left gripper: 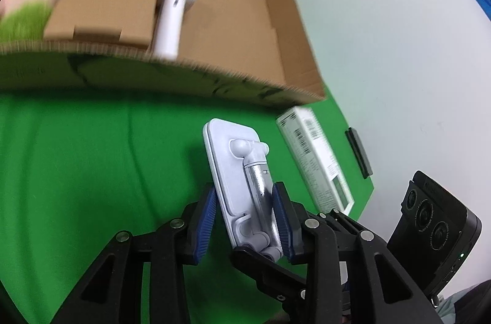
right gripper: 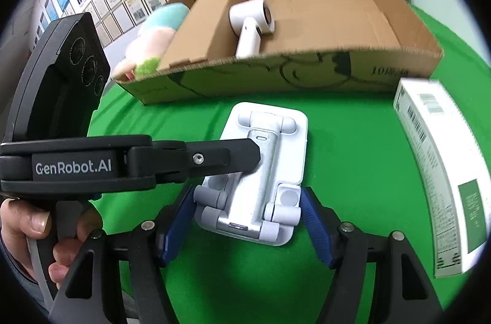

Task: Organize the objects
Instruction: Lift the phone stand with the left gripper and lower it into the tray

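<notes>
Both tongs grasp the folded white-and-silver plastic phone stand (right gripper: 260, 173) above the green cloth (right gripper: 353, 170): the left gripper (left gripper: 247, 221) clenches its edges, the right gripper (right gripper: 245, 227) its near end. The step looks like the pick-up. Next, carry it into the far, shallow brown cardboard tray (right gripper: 353, 69) holding a white handheld device (right gripper: 251, 26), clearing the near wall.
</notes>
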Tool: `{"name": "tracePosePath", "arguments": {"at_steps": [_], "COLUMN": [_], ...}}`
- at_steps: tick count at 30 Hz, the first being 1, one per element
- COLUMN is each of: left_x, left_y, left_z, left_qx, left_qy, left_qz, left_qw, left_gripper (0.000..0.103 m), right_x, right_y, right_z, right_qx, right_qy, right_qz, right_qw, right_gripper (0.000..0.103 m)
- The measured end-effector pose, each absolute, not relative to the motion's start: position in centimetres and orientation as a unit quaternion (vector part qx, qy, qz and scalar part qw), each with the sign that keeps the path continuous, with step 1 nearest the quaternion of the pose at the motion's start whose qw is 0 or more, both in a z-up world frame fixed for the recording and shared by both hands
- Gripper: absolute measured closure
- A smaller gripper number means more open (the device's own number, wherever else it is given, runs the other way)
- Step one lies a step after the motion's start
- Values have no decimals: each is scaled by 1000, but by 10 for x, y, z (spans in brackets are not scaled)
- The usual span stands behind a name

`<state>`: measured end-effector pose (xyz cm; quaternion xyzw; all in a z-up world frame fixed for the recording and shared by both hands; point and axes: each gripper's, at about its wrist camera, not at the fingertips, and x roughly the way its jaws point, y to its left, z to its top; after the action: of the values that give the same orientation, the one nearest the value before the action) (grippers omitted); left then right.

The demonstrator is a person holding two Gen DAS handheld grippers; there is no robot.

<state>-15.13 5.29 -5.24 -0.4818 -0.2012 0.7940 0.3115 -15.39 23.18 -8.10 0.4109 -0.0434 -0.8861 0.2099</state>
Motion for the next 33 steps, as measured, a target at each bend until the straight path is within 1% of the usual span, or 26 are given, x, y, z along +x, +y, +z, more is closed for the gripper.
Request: {"name": "tracePosePath", "arguments": {"at_steps": [13,18,27,33], "left_x": [-161,-171,-206,-231], "left_y": [41,39,63,71], "left_z": [54,87,133,156], "left_qx": [-384,-360,-329,-327], "left_qy": [-169,-158,-140,-127], "left_qz": [845,857,872,876], "left_qw": [330,334,335,331], "left_gripper": [73,73,74,74], "right_x": [-166,-182,-212,-238], "right_y": [232,228,229,233], "right_z": [-2,18,54,68], "right_qx": [306,280,247,255], "right_qy": [-38,-36,-31,-29], "right_qz": [-927,-935,-945,-942], "right_qw": [212,213,214,217], "right_gripper": [36,36,36,36]}}
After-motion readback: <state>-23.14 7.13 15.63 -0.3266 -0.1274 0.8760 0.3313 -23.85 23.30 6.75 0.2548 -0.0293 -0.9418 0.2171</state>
